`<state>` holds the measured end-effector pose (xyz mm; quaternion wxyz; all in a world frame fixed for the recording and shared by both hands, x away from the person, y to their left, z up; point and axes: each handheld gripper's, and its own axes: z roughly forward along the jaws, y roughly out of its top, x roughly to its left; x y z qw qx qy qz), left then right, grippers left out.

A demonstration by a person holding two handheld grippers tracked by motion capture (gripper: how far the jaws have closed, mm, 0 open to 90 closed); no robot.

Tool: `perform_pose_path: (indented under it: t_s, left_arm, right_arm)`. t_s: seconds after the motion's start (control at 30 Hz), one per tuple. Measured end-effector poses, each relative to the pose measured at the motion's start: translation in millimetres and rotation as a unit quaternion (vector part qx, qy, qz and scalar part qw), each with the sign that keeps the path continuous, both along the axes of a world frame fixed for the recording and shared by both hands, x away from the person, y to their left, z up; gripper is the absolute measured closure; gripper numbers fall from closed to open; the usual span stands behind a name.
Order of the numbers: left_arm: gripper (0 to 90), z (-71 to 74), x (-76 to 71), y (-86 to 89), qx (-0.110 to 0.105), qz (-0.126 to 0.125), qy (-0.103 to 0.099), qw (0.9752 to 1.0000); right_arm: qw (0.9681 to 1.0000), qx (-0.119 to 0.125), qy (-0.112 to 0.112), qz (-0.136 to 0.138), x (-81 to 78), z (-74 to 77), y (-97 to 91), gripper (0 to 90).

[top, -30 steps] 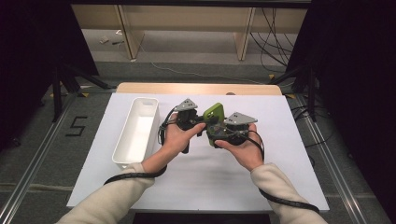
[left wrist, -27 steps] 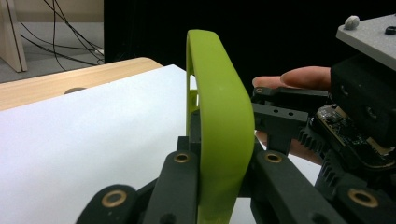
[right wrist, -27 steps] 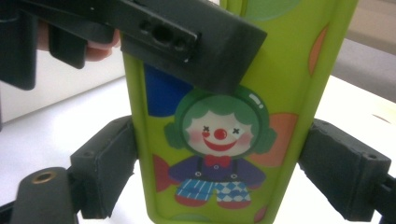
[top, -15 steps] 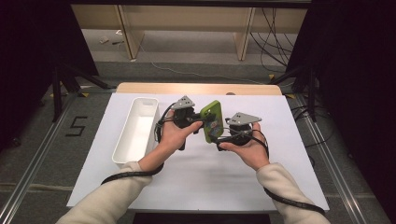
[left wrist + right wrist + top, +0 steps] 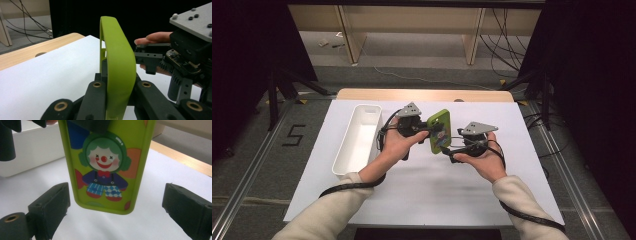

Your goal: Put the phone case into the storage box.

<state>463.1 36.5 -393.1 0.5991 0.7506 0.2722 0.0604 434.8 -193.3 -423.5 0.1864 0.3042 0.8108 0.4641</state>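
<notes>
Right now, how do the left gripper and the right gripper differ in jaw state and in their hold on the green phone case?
The left gripper is shut on the green phone case; the right gripper is open, its jaws standing wide apart either side of the case without touching it. The left bears the case alone. Both are hand-held above the white sheet.

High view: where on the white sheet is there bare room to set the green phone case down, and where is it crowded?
Bare sheet lies between the forearms toward the near edge, and right of the right gripper out to the sheet's right edge. The far strip behind the phone case is also free. It is crowded mid-sheet, where the left gripper holds the case, and along the white tray at left.
</notes>
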Motion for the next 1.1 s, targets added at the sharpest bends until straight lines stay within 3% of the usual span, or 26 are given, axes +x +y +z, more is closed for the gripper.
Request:
perform_pose_path:
  t_s: [0.4, 1.1]
  left_arm:
    - [82.4, 3.3, -1.7, -6.2, 0.009, -0.050, -0.023, 0.9985]
    - [82.4, 5.8, -2.0, -14.7, 0.020, -0.092, -0.047, 0.9944]
  right_arm:
    - [1.0000, 0.001, 0.004, 0.009, 0.6, -1.6, 0.0, 9.0]
    - [0.9994, 0.010, 0.009, 0.033, 2.1, -5.3, 0.3, 15.4]
